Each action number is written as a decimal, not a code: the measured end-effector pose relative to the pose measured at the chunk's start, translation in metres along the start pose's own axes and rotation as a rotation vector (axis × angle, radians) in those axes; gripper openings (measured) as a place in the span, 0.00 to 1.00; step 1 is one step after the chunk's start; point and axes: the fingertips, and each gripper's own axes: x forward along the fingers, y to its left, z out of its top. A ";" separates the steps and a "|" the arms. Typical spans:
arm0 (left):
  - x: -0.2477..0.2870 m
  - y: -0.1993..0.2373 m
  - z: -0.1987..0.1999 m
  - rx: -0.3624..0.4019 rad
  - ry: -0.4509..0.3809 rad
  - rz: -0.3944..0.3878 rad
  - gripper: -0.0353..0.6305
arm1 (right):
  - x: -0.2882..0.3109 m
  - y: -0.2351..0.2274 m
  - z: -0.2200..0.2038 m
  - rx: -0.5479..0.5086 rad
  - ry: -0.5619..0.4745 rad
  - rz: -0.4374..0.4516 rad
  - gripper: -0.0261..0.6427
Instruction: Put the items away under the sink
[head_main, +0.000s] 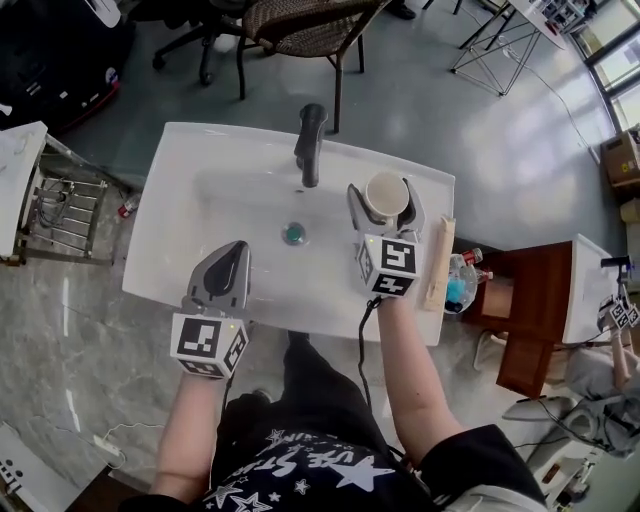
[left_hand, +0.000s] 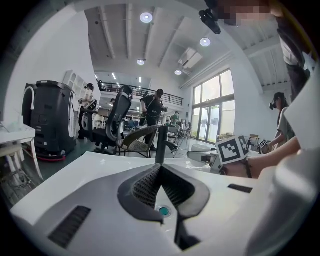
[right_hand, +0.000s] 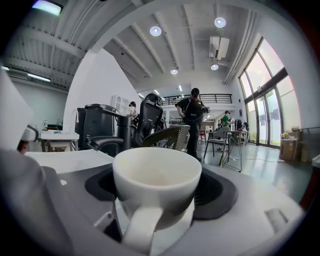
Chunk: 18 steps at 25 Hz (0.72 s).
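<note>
One white cup (right_hand: 156, 172) standing upright, mouth facing up, handle pointing back at person, over sink (head_main: 200, 170) right side. Right gripper (head_main: 386, 203) squeezing it. Left gripper (head_main: 234, 250) pinching shut. Green plug (head_main: 294, 234) sitting in bowl.

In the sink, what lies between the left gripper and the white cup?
A green drain plug lies between the left gripper and the white cup, in the otherwise bare basin; the head view shows this.
</note>
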 end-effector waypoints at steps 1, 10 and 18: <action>-0.006 0.000 0.000 -0.002 -0.007 -0.005 0.07 | -0.009 0.005 0.004 0.002 -0.007 0.005 0.64; -0.106 0.001 -0.024 -0.015 -0.039 -0.015 0.07 | -0.113 0.070 0.037 0.045 -0.087 0.035 0.64; -0.211 0.005 -0.080 -0.028 -0.016 -0.010 0.07 | -0.219 0.163 0.025 0.050 -0.112 0.101 0.64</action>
